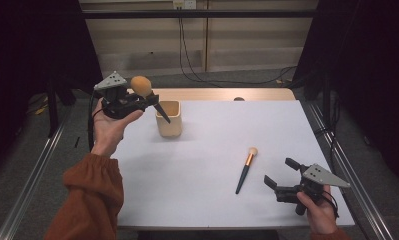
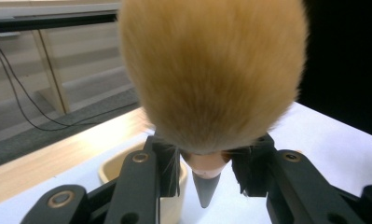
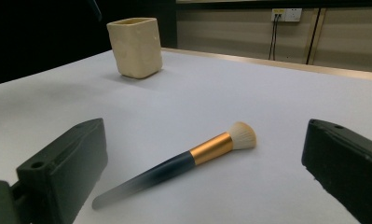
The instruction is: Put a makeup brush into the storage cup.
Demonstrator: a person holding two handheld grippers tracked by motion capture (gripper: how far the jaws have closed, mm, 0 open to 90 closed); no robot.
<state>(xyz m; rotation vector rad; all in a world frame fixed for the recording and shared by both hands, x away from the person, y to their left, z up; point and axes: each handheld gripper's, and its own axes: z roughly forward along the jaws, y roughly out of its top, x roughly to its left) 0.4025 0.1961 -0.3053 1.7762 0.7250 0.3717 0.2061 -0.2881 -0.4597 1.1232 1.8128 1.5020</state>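
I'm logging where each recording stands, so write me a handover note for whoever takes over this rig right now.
Left hand-held gripper: shut on the big fluffy brush, held above the table with its dark handle tip over the beige cup.
Right hand-held gripper: open, holding nothing, low over the white table near its right front corner.
Small brush: lying flat on the table just ahead of the right gripper's jaws.
Done: big brush picked up and brought to the cup.
Left, probably: lower it handle-first into the cup, then pick up the small brush and put it in too.

Dim room, table (image 1: 212, 165) evenly lit from above (soft shadows); close brush head (image 2: 211, 70) blurred.
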